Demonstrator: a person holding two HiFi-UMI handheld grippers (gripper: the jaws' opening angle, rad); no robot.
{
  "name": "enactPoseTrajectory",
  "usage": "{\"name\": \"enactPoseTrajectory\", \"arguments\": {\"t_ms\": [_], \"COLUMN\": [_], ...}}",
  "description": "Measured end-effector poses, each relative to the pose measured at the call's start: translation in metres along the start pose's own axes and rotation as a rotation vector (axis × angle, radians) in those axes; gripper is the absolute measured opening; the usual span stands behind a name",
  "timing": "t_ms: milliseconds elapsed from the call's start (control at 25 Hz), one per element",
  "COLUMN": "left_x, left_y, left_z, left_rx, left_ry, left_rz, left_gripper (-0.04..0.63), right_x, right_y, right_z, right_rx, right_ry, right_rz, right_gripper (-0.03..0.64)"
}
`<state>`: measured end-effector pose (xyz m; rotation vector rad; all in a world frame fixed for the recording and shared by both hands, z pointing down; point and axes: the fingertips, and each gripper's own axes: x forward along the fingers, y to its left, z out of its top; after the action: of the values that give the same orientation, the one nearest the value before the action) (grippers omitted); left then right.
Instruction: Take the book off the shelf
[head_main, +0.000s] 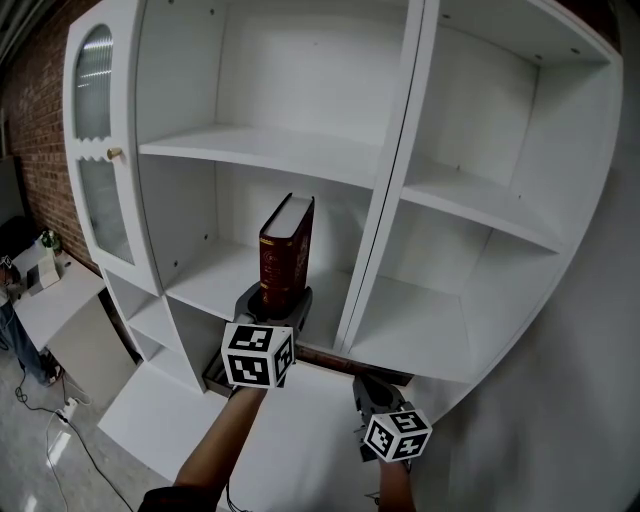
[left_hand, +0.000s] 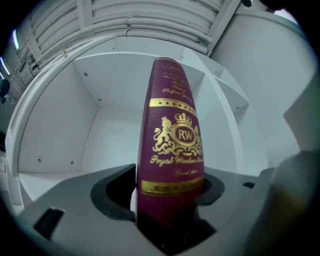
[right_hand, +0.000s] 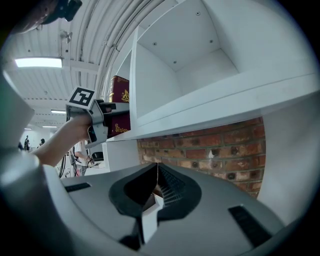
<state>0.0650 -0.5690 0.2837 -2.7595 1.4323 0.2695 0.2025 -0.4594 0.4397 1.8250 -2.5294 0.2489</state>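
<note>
A thick dark-red book (head_main: 287, 250) with gold print stands upright on the middle-left shelf (head_main: 200, 285) of a white cabinet. My left gripper (head_main: 275, 300) reaches in at its foot, one jaw on each side of the spine. In the left gripper view the book (left_hand: 172, 150) fills most of the gap of the left gripper (left_hand: 170, 202); the right jaw sits at its cover and a thin white sliver shows by the left jaw. My right gripper (head_main: 375, 385) hangs lower, below the shelf's front edge. In its own view the right gripper (right_hand: 158, 167) is shut and empty.
The cabinet has several open compartments split by an upright divider (head_main: 385, 180). A glazed door (head_main: 95, 150) stands open at the left. Under the shelf board (right_hand: 225, 100) a brick wall (right_hand: 210, 150) shows. Low white surfaces (head_main: 60, 300) lie at lower left.
</note>
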Motion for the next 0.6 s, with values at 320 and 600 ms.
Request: {"name": "enactPoseTrajectory", "arguments": {"t_ms": [320, 600], "left_x": [0.0004, -0.0025], "left_y": [0.0005, 0.0021], "left_z": [0.0007, 0.0028], "left_rx": [0.015, -0.016], "left_ry": [-0.007, -0.026], "left_rz": [0.007, 0.012], "left_gripper": [0.276, 0.254], "right_x": [-0.0043, -0.0054], "right_y": [-0.0003, -0.0007], "right_z": [-0.0009, 0.0], "right_rx": [0.005, 0.0], "right_ry": [-0.001, 0.001], "right_rz": [-0.001, 0.003], "right_gripper": [0.02, 0.02]}}
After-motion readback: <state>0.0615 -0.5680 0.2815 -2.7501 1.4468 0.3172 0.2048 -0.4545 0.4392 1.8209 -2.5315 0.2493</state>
